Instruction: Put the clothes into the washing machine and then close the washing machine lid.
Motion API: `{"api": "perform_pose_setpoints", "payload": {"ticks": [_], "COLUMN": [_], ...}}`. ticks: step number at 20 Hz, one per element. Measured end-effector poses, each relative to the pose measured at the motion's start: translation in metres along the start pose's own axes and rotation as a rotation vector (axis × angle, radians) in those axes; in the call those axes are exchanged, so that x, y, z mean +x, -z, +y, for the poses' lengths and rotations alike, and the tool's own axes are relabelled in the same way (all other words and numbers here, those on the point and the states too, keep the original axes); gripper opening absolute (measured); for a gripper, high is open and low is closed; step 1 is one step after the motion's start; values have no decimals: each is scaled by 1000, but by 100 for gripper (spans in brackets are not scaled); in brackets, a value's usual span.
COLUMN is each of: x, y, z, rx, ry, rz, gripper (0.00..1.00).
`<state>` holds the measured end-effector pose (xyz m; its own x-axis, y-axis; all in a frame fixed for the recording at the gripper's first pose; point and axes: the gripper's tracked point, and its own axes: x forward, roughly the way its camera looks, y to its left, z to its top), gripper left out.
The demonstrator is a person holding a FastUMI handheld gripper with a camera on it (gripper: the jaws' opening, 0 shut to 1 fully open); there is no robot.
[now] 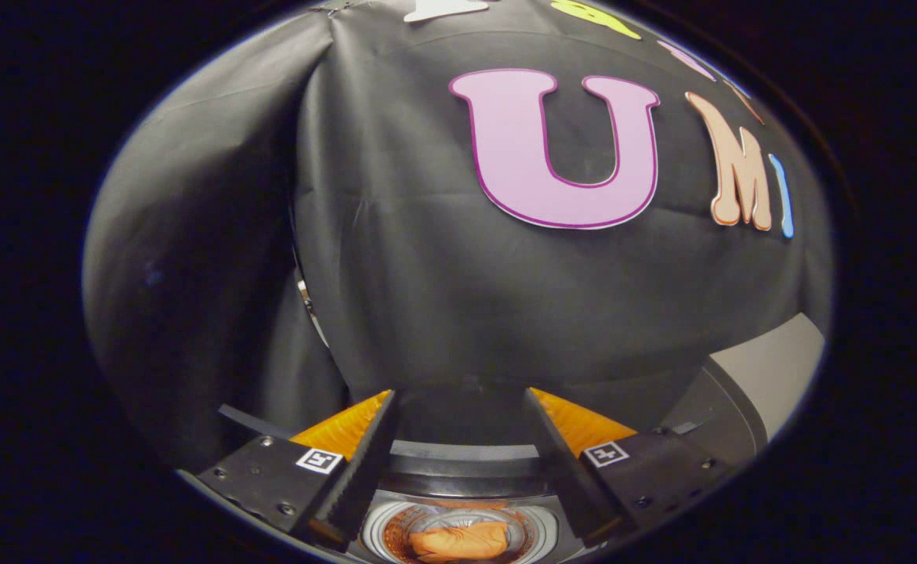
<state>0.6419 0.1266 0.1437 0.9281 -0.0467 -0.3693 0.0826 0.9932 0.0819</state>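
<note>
My gripper is open, with nothing between its fingers. It hangs above the washing machine and faces the black cloth wall. Below and between the fingers I see the machine's round drum opening. An orange garment lies bunched inside the drum. The dark curved rim of the machine's top runs just beyond the drum, between the two fingers. To the right, past the right finger, a raised dark part with a light grey panel stands up; it looks like the open lid, though I cannot tell for sure.
The black cloth wall hangs close ahead and folds into a corner on the left. A thin dark bar pokes out beside the left finger.
</note>
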Motion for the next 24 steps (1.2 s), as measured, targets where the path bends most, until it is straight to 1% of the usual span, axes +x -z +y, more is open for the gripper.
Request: {"api": "perform_pose_setpoints", "payload": {"ticks": [9,15,19,22,24], "x": [9,12,13,9,10], "y": [4,-1,5,-3,-1], "z": [-8,-12,-12,-11,-9], "rx": [4,9,-1,21,49], "ry": [-43,-54,-60,-80,-97], "rz": [-1,28,45,30,32], "gripper": [97,97,98,98,97]}}
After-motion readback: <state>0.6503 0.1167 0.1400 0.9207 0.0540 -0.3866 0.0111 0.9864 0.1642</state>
